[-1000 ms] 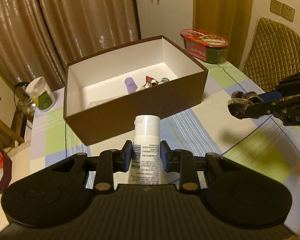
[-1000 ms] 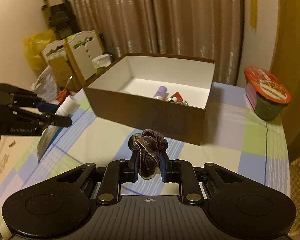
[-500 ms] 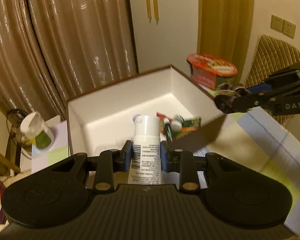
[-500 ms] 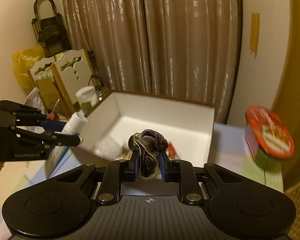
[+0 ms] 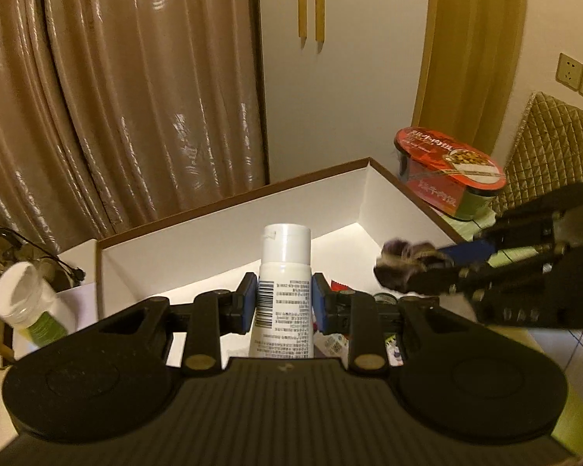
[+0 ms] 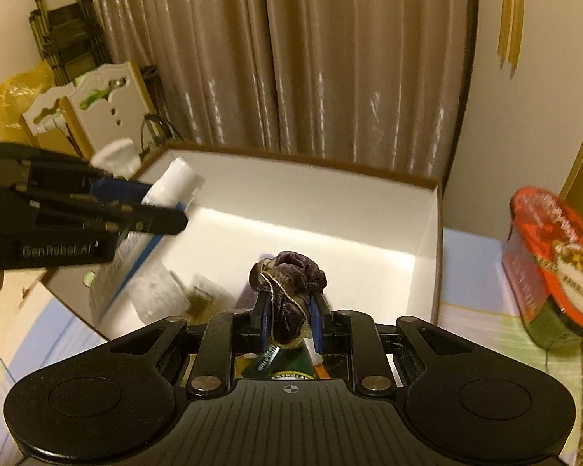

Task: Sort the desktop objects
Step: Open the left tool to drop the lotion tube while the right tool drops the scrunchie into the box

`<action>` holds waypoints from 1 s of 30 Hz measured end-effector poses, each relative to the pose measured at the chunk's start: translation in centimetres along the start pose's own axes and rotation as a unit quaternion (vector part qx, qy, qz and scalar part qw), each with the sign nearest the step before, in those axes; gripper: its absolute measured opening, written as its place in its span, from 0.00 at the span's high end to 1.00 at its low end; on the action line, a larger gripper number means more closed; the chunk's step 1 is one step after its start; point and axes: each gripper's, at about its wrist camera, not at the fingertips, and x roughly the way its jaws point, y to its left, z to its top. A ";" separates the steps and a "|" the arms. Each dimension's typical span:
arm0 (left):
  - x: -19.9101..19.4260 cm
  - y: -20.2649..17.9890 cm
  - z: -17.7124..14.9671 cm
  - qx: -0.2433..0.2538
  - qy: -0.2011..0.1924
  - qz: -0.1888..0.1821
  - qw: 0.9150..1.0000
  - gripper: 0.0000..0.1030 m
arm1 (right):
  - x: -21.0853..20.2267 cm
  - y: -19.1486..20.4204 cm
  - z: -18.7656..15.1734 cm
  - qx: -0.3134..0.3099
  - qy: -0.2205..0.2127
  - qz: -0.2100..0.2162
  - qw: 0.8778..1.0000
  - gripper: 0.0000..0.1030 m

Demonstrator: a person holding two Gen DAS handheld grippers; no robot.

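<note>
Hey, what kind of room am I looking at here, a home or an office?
Most likely a home dining or living room: floor-length curtains, an instant meal bowl on the checked tablecloth, and a quilted chair cover.

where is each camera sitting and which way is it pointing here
Left wrist: sits on the left gripper, looking forward over its fingers, shut on the white tube, into the brown box; the right gripper comes in from the right with the scrunchie.
Right wrist: sits on the right gripper, facing the same box from its other side; the left gripper enters from the left.
Shared: box, tube, scrunchie, red-lidded bowl, curtains.
</note>
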 end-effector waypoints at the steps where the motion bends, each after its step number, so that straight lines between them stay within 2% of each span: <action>1: 0.6 0.2 0.0 -0.001 0.003 -0.001 1.000 0.76 | 0.5 -0.1 -0.1 0.000 0.005 -0.001 1.000 0.81; 13: 5.5 0.6 -1.2 0.004 0.034 -0.003 0.999 0.75 | 3.5 -0.4 -0.7 0.004 0.025 -0.005 1.000 0.81; 30: 6.0 0.8 -2.1 -0.001 0.033 0.002 0.999 0.75 | 4.3 0.0 -0.6 0.002 0.028 0.001 1.000 0.81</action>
